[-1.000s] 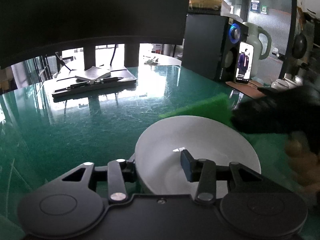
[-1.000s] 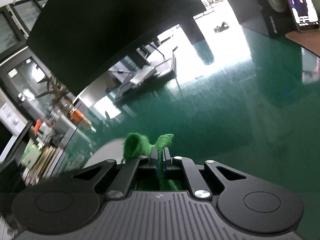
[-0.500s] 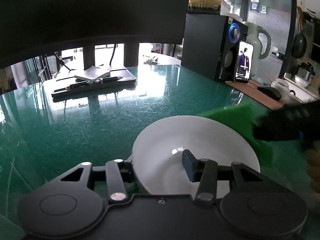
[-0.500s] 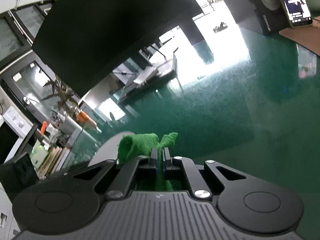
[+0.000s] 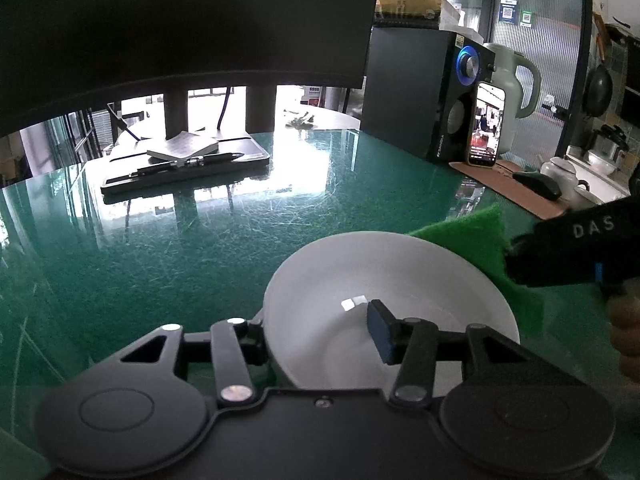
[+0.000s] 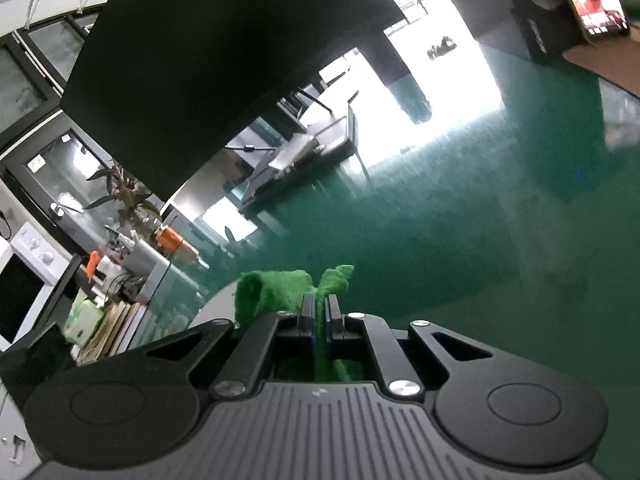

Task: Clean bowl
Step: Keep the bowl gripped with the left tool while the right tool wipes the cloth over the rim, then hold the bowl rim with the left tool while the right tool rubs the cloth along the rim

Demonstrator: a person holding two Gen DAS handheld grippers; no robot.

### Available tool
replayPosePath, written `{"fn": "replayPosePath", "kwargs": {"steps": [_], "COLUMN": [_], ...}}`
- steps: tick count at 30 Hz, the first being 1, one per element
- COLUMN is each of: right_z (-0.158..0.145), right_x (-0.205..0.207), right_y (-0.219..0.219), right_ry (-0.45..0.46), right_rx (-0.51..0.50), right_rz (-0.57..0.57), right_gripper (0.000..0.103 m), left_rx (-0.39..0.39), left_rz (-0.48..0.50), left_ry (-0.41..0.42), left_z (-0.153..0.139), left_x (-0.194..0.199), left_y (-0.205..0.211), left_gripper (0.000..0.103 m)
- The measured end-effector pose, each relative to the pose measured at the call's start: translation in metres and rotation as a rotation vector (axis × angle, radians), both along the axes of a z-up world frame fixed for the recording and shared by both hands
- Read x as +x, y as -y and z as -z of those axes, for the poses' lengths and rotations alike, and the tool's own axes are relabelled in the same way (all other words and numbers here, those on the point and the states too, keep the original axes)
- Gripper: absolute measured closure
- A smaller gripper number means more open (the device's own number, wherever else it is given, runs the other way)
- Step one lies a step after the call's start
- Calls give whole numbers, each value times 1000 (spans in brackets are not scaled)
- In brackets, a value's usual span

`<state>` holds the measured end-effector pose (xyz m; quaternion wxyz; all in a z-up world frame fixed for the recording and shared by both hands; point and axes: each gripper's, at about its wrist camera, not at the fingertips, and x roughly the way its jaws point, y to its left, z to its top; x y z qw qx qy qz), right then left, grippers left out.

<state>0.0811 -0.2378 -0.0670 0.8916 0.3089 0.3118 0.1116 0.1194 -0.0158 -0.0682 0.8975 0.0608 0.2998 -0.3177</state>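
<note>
Comparing: over the last second we have drawn the green scouring pad (image 5: 478, 240) back from over the bowl's (image 5: 384, 280) far rim to its right-hand edge, where it now sits at the rim.
Bowl: white, upright on the green glass counter (image 5: 200, 248), just ahead of our left gripper (image 5: 316, 328); it has barely shifted in that time.
Left fingers: they straddle the near wall, one finger (image 5: 380, 330) inside the bowl and the other outside at its left; we judge them braced on the rim, though contact is hard to confirm.
Right fingers: our right gripper (image 6: 318, 312) stays pinched tight on the folded pad (image 6: 280, 290), the cloth bulging out ahead of the tips.
Interior: looks bare and clean, with one bright glint near the bottom.
Meaning: we read this as the end of one wiping stroke, with the pad at the edge rather than down inside.
Next: probably another pass into the bowl, keeping the left hold steady so it does not skate on the glass.
</note>
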Motion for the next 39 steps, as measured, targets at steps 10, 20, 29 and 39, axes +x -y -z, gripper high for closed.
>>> {"fn": "replayPosePath", "kwargs": {"steps": [10,20,29,39], "right_z": [-1,1,-5,6], "right_x": [18,-10,10,-5], "right_y": [-11,2,-12,2], "right_ry": [5,-11,29,-21], "right_rx": [6,3,-30,9], "right_rz": [-15,-15,-13,11], "right_gripper": [97,97,97,97], "left_rx": [-7,-7,-6,2], "left_rz": [10,7,22,8], "left_ry": [-6,-7,-9,4], "left_z": [0,1,1,0], "left_x": [0,-1,-1,-2], "left_y": [-1,0,1,1], "left_gripper": [51,51,47,52]}}
